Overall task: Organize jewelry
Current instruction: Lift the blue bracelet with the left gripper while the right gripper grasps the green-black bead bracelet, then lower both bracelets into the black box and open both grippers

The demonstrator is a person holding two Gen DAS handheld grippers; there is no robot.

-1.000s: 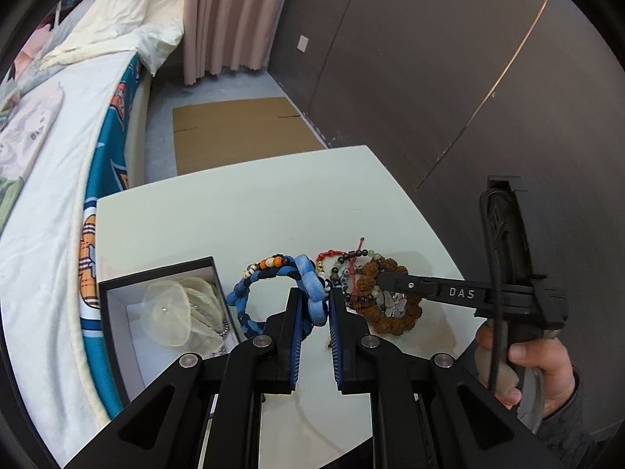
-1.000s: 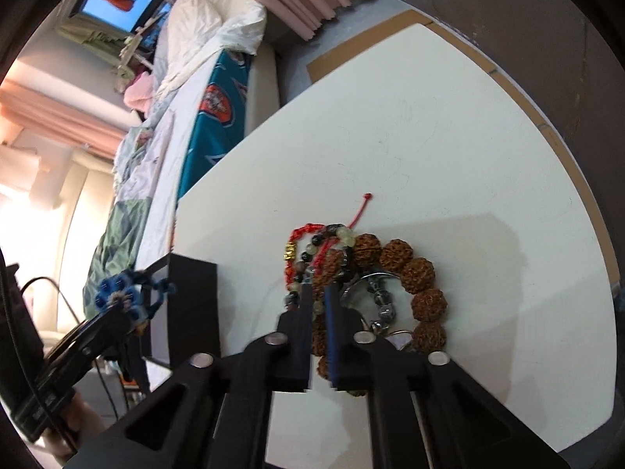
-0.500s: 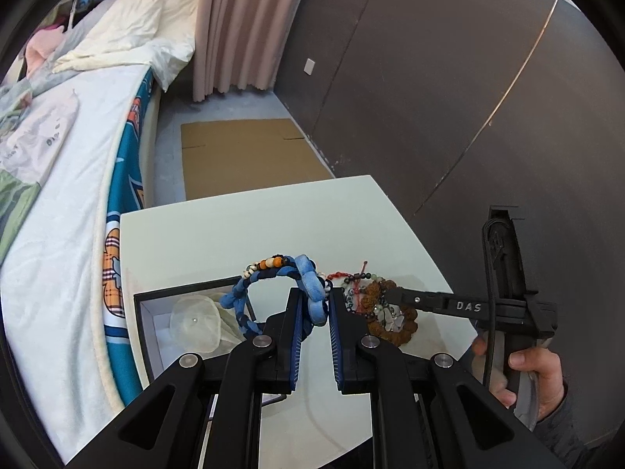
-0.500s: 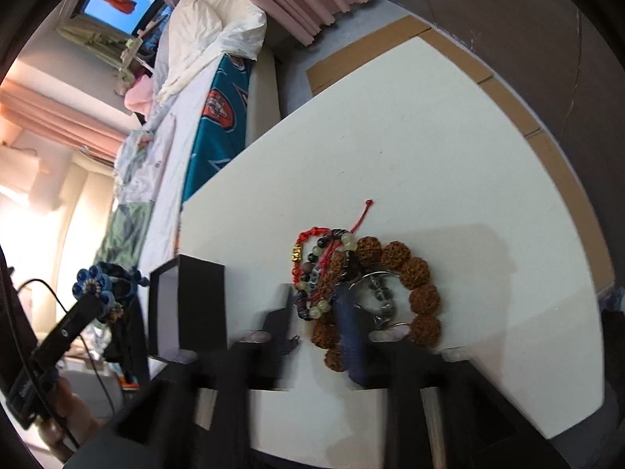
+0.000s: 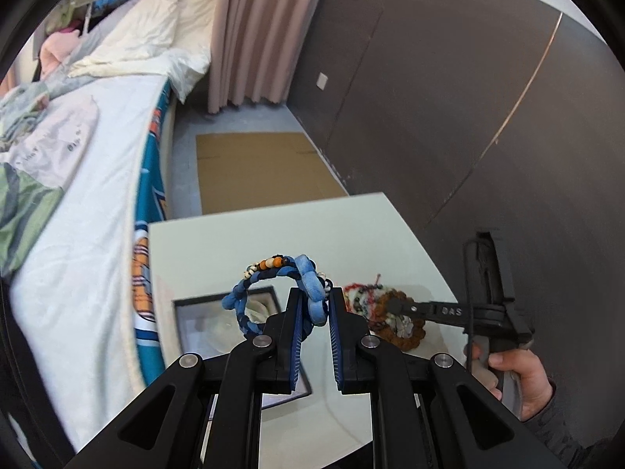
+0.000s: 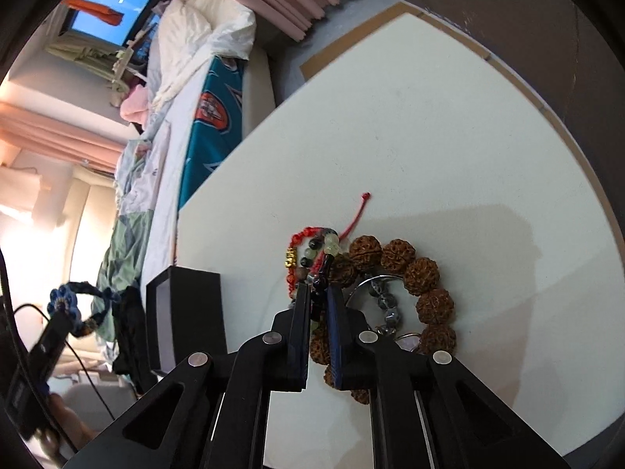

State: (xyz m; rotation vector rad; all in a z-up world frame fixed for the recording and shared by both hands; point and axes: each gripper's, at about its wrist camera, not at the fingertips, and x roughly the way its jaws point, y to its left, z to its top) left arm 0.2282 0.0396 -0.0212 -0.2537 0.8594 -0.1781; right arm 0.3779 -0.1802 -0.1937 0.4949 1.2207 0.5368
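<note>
My left gripper (image 5: 315, 305) is shut on a blue braided bracelet (image 5: 273, 273) with orange and white beads, held high above the table. Below it the black jewelry box (image 5: 203, 312) stands open with pale items inside; it also shows in the right wrist view (image 6: 183, 312). My right gripper (image 6: 319, 293) is down at a pile of bracelets: a brown seed-bead bracelet (image 6: 425, 273), a red cord bracelet (image 6: 297, 250) and a dark and green bead bracelet (image 6: 312, 250). Its jaws are closed on the dark bead strand. The right gripper also shows in the left wrist view (image 5: 394, 306).
The white table (image 6: 429, 136) stands beside a bed (image 5: 78, 215) on the left and a dark wall (image 5: 468, 117) on the right. Cardboard (image 5: 258, 168) lies on the floor beyond the table.
My left gripper has risen well above the table with the blue bracelet. My right gripper has stayed at the bead pile, shifting slightly.
</note>
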